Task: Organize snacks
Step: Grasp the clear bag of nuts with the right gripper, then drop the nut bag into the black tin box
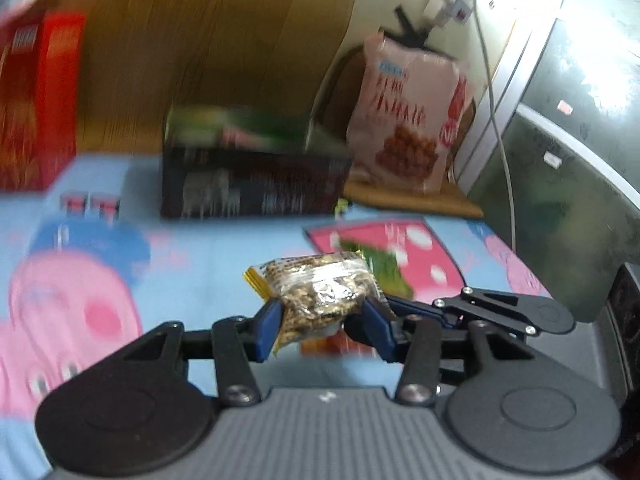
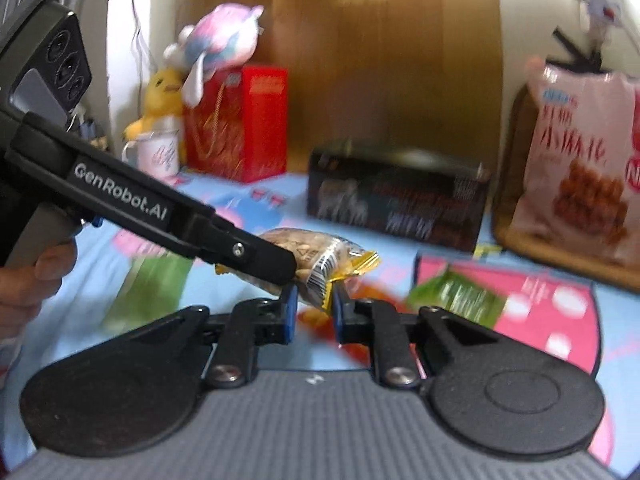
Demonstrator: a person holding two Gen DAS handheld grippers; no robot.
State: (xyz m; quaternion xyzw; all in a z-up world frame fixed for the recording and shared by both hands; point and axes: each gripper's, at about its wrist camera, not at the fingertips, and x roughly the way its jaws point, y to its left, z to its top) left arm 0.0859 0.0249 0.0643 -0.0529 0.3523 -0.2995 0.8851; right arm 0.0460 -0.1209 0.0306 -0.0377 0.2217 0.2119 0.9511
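My left gripper [image 1: 320, 316] has its fingers closed on the snack packet [image 1: 320, 292], held above the surface [image 1: 208, 264]. My right gripper [image 2: 314, 308] pinches its crimped end. It seems light, crinkly and slippery; I would hold the seam.

Motion blur smears the dark box's [image 1: 256, 184] print beyond reading.
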